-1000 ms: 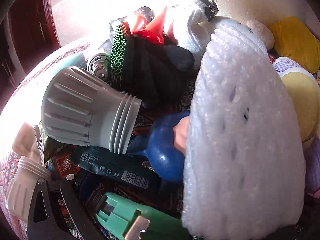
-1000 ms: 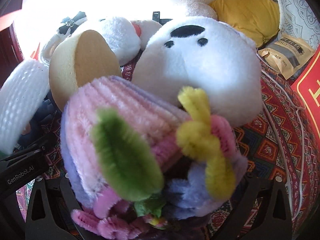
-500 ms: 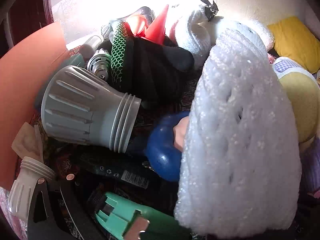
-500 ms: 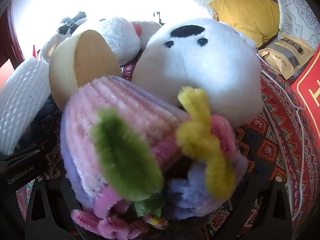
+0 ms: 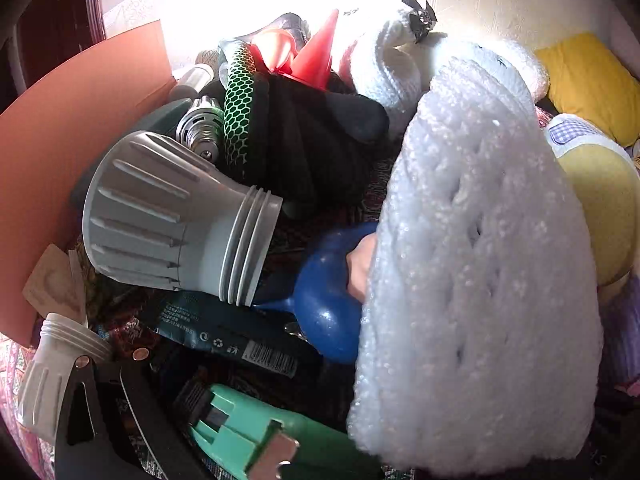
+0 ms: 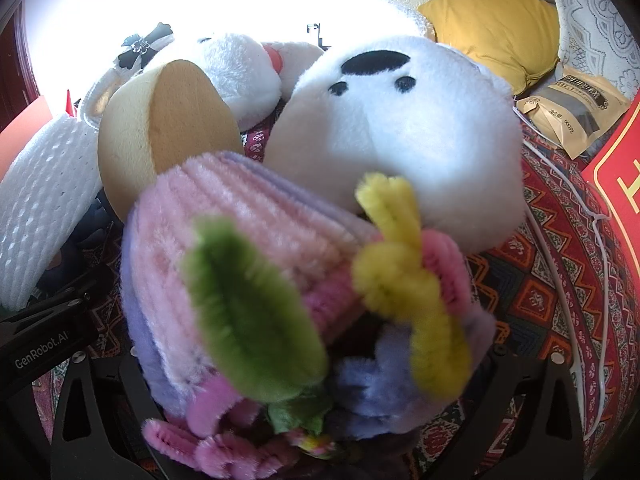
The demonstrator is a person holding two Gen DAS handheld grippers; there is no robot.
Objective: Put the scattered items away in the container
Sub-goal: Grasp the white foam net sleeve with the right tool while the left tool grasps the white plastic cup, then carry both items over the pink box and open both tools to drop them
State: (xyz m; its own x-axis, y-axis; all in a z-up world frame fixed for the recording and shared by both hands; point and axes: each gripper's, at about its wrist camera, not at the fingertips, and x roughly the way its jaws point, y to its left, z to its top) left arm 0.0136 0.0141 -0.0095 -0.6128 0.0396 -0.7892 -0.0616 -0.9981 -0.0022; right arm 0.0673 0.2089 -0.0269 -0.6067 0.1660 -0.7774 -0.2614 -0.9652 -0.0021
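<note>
In the left wrist view a white foam net sleeve point(image 5: 480, 260) fills the right half, close to the camera. Only the left finger point(image 5: 100, 420) of my left gripper shows; the other is hidden behind the foam. A gap with clutter lies between that finger and the foam, so the jaws stand wide apart. An orange cardboard wall point(image 5: 60, 160) rises at the left. My right gripper point(image 6: 316, 432) is shut on a fuzzy pink, purple, green and yellow flower bouquet point(image 6: 248, 264), which fills the space between both fingers.
A grey ribbed lamp housing point(image 5: 172, 216), a black glove point(image 5: 300, 148), orange cones point(image 5: 316, 56), a blue rounded object point(image 5: 324, 300), a dark packet point(image 5: 232, 340) and a green tool point(image 5: 248, 436) lie piled. Behind the bouquet sit white plush toys point(image 6: 400, 132), a yellow cushion point(image 6: 492, 20) and a red box point(image 6: 616, 184).
The orange cardboard wall has come into the left wrist view from the left. The foam net has shifted slightly left. The right gripper and its bouquet have held still.
</note>
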